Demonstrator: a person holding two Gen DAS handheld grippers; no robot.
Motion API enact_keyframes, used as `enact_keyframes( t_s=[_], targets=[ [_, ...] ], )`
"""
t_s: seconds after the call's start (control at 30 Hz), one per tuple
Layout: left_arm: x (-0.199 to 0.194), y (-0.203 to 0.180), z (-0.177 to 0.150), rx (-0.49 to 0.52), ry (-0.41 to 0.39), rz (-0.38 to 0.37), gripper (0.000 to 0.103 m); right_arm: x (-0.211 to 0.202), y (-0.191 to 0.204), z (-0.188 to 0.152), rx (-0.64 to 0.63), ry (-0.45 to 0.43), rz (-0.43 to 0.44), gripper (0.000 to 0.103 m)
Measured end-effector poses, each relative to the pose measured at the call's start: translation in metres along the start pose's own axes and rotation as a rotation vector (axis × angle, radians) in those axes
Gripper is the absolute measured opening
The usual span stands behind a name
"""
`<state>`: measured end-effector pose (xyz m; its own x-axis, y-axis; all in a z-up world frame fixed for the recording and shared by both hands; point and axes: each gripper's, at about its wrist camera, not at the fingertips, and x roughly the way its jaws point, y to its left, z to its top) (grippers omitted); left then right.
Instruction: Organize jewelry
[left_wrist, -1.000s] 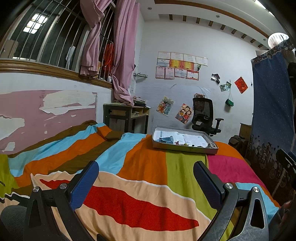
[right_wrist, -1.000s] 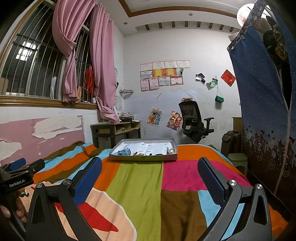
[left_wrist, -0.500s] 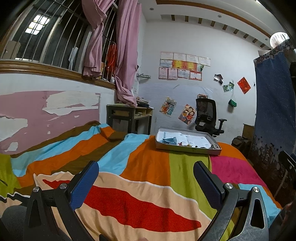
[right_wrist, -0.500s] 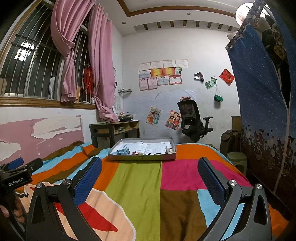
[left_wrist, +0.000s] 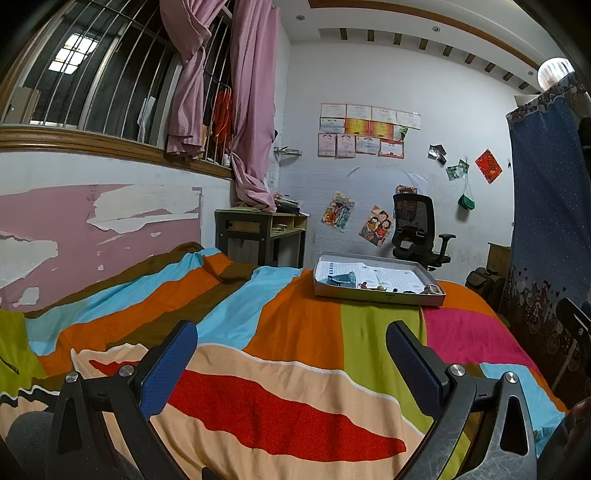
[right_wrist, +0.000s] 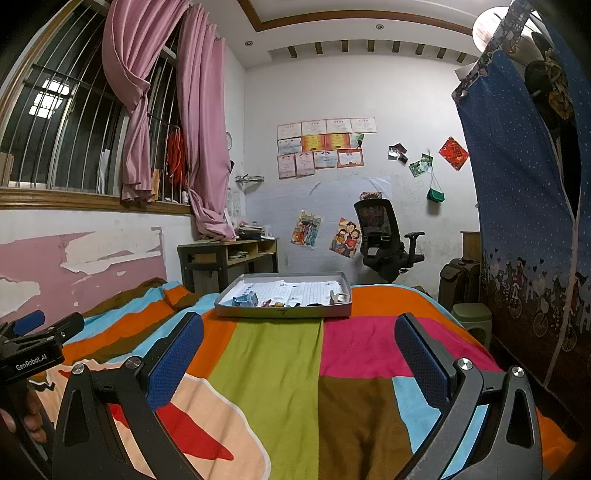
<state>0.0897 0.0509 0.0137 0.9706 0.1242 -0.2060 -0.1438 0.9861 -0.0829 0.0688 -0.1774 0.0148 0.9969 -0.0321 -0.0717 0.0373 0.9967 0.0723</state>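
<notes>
1. Ahead of my left claw (left_wrist: 291, 354), at the far end of the striped bedspread (left_wrist: 295, 332), the grey tray (left_wrist: 376, 295) sits right of centre and larger in this view than a second ago, so I have drifted nearer. The jaws stand wide apart with nothing between them. Small jewelry pieces (left_wrist: 369, 285) lie along the tray's near edge on a printed sheet, beside a blue packet (left_wrist: 340, 278); too small to name singly.

2. From the right wrist view, my right claw (right_wrist: 299, 350) is likewise spread fully and holds nothing. The tray (right_wrist: 282, 313) lies almost dead ahead, well apart from the fingertips, and has also grown a little since the earlier frames. The jewelry pieces (right_wrist: 275, 304) cluster at its front, with a pale clip-like item (right_wrist: 338, 296) toward the right corner. The left claw's body (right_wrist: 33, 354) shows at the left edge, level with mine.

3. My reading: both claws are closing on the tray, out of reach of it. Whether the pieces lie sorted or scattered, I cannot tell at this range.
</notes>
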Motion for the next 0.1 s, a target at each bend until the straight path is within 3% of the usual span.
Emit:
enact_keyframes(
  t_s=[0.1],
  targets=[
    [0.0002,-0.0003,-0.0003,0.000,0.001,0.000,0.103,0.0003,0.0008,-0.0004,0.000,0.001,0.000,0.102]
  ],
)
